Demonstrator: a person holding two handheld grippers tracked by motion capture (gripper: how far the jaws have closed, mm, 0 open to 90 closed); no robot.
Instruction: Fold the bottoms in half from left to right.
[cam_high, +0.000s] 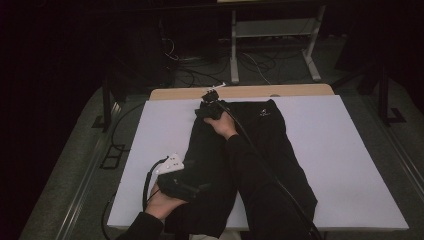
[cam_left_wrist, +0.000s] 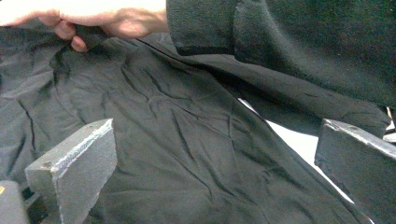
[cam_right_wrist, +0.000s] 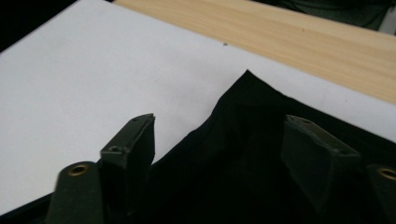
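The black garment (cam_high: 250, 160) lies flat along the middle of the white surface (cam_high: 350, 165), reaching from its far edge to its near edge. Right gripper (cam_high: 207, 111) — jaws apart, straddling the garment's far-left corner, not clamped; left gripper (cam_high: 192, 189) — jaws wide apart over the garment near the surface's near edge, gripping nothing.

Dim room, bright mat, soft focus

The high view looks forward and down over the black garment (cam_high: 235, 165) from above. Both gripper views sit very close to this same garment (cam_left_wrist: 187, 154) (cam_right_wrist: 243, 186).
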